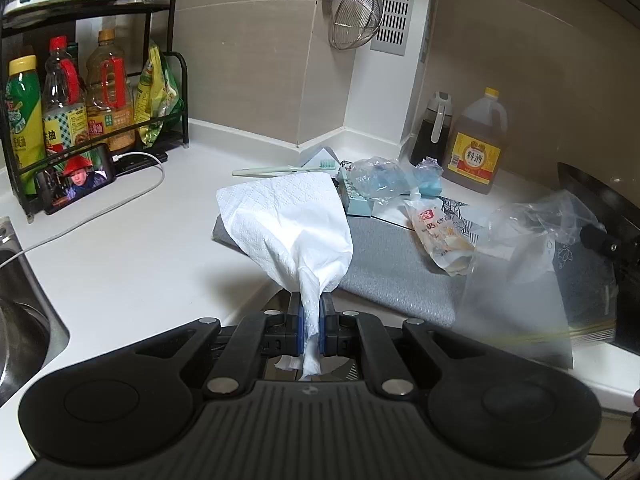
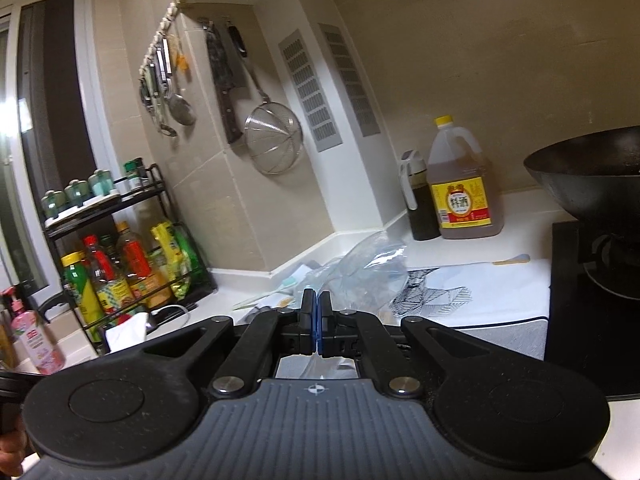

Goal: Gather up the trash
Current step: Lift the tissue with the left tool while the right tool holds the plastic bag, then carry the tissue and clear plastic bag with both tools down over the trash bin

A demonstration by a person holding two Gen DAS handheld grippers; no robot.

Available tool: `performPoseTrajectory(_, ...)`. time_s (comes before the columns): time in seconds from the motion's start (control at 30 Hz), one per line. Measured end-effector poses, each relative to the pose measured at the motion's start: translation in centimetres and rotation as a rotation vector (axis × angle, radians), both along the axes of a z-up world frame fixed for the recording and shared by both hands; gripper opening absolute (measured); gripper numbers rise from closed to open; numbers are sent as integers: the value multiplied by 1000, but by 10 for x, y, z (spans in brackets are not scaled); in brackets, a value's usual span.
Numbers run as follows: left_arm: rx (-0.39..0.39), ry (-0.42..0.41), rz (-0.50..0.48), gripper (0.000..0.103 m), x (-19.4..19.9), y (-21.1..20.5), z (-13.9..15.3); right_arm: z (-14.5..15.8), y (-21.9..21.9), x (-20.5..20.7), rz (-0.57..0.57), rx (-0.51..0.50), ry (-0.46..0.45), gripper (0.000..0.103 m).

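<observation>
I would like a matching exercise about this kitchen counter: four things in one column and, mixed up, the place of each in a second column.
Things:
1. white paper tissue
2. pale green toothbrush
3. round metal wire strainer
4. black phone with lit screen

Places:
A. hanging on the wall
B. leaning against the black bottle rack
C. pinched in the left hand-held gripper
D. lying flat on the white countertop

Pairs: 1-C, 2-D, 3-A, 4-B

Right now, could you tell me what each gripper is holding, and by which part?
The left gripper pinches a white paper towel by its bunched end. The right gripper is shut on a clear plastic bag, gripped at an edge.
</observation>
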State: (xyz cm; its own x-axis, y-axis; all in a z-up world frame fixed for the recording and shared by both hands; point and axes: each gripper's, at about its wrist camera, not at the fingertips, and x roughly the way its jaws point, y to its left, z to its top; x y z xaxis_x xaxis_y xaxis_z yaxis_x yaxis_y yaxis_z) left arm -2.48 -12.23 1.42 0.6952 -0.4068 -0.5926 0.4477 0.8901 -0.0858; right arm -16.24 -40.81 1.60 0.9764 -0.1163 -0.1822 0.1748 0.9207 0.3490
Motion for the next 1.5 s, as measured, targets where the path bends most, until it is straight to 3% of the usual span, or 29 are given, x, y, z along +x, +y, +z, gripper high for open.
performPoseTrajectory(0.63, 26, 14, -11, 7, -33, 22, -16, 10, 79, -8, 301, -44, 59, 1)
performPoseTrajectory(0.9, 66, 76, -26, 7, -35, 22, -45, -18, 99, 6, 347, -48, 161, 1)
performPoseTrajectory(1.5, 157, 236, -37, 7, -20, 9, -119, -91, 105, 36, 335, -48, 363, 1)
